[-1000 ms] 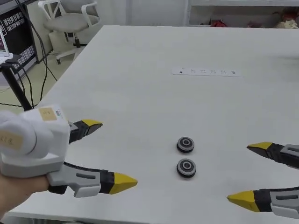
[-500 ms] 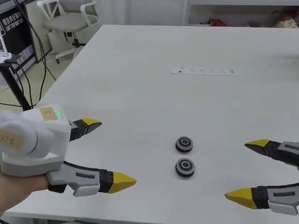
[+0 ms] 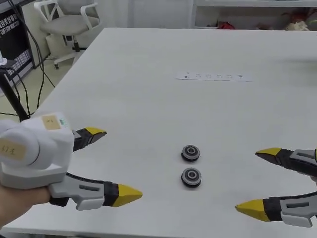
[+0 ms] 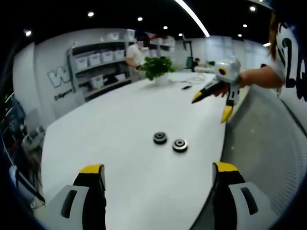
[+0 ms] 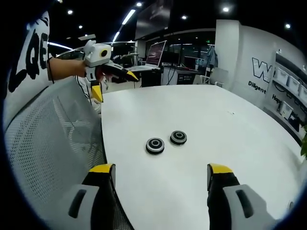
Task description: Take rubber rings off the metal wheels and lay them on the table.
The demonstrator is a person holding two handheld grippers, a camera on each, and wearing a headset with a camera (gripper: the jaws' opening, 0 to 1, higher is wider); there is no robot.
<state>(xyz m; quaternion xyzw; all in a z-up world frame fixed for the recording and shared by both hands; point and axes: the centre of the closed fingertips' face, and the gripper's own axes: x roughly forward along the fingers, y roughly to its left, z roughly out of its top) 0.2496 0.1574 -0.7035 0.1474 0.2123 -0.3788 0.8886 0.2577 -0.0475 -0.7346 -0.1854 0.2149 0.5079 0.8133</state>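
Left gripper (image 3: 115, 163), grey with yellow tips: jaws spread wide, nothing held, hovering over the near left of the white tabletop (image 3: 148, 89). Right gripper (image 3: 255, 179), same build: jaws likewise spread and empty, at the near right.

Between them, apart from both, two small round metal wheels are laid flat, the far wheel (image 3: 190, 153) and the near wheel (image 3: 191, 177). They sit just beside each other, not touching. A black rubber ring (image 3: 190, 159) is seen round each rim, so no ring is judged removed yet.

Risks noted:
- The wheels are small against the tapered tips, so a ring may be missed and the wheel pushed across the smooth top.
- With the pair so close, one may be knocked while the other is pinched.
- A stretched ring may snap free and be lost over the nearby table edge.

Not resolved:
- How the rings seat on the rims.
- The right gripper's body, cut off at the head view's margin.
- The nature of a flat white strip with dark marks (image 3: 213, 77) farther back.
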